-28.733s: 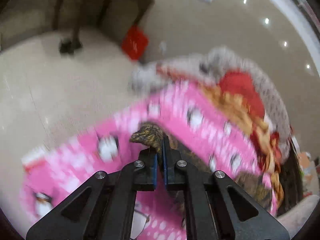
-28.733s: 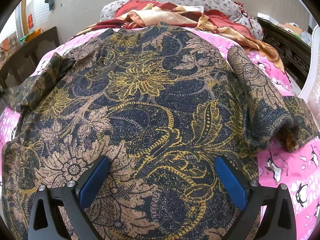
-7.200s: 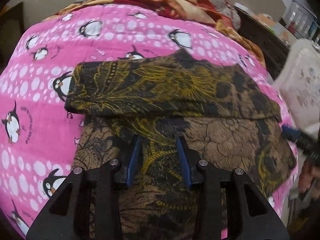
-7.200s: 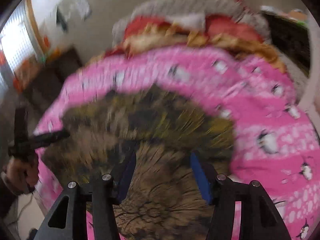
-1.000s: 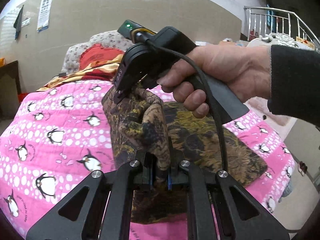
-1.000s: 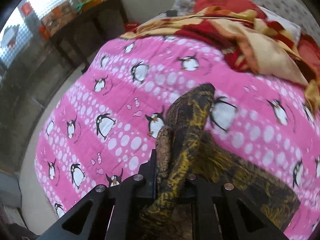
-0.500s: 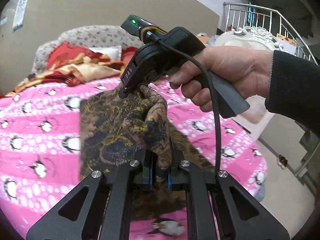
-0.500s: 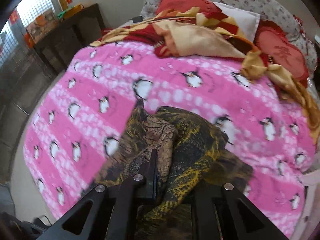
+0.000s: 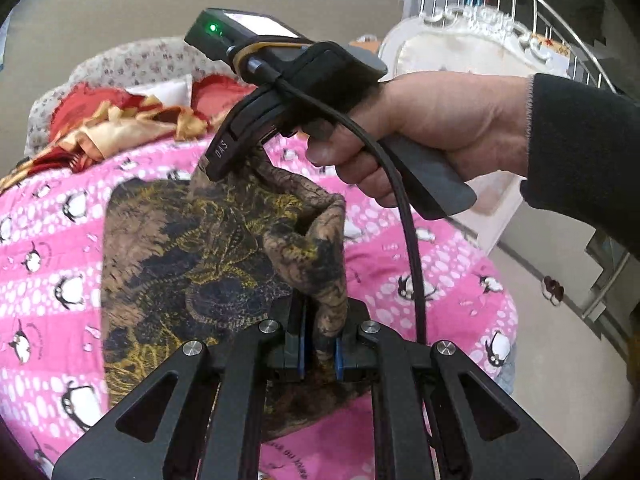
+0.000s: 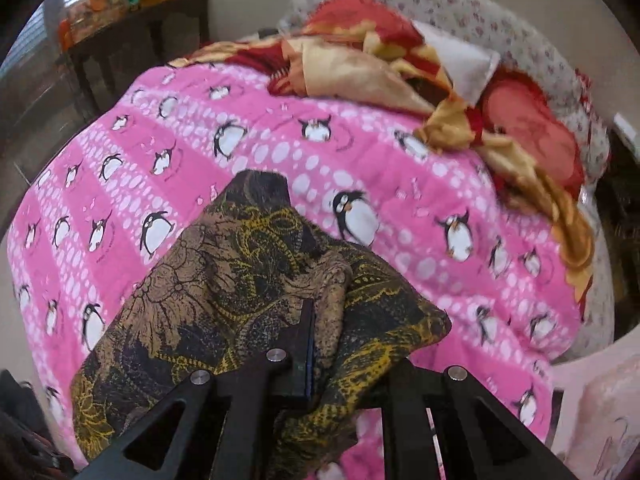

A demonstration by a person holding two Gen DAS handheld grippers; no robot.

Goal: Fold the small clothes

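Note:
A dark floral garment [image 9: 192,264], brown, black and gold, lies partly folded on the pink penguin blanket [image 9: 48,280]. My left gripper [image 9: 319,354] is shut on a bunched edge of it. In the left wrist view the right gripper [image 9: 236,156], held by a hand [image 9: 432,128], pinches the same raised fold farther back. In the right wrist view the garment [image 10: 240,280] drapes over my right gripper [image 10: 324,344], which is shut on a ridge of cloth; its right finger is hidden under fabric.
A red and gold quilt [image 10: 360,64] and a floral pillow [image 10: 500,28] lie at the bed's head. A dark wooden table [image 10: 132,28] stands at far left. A white ornate chair [image 9: 460,52] and metal railing [image 9: 520,4] stand to the right of the bed.
Both grippers have carried the pinched fold across the garment. Both views have swung toward the bed's right side, and the cloth lies more doubled over.

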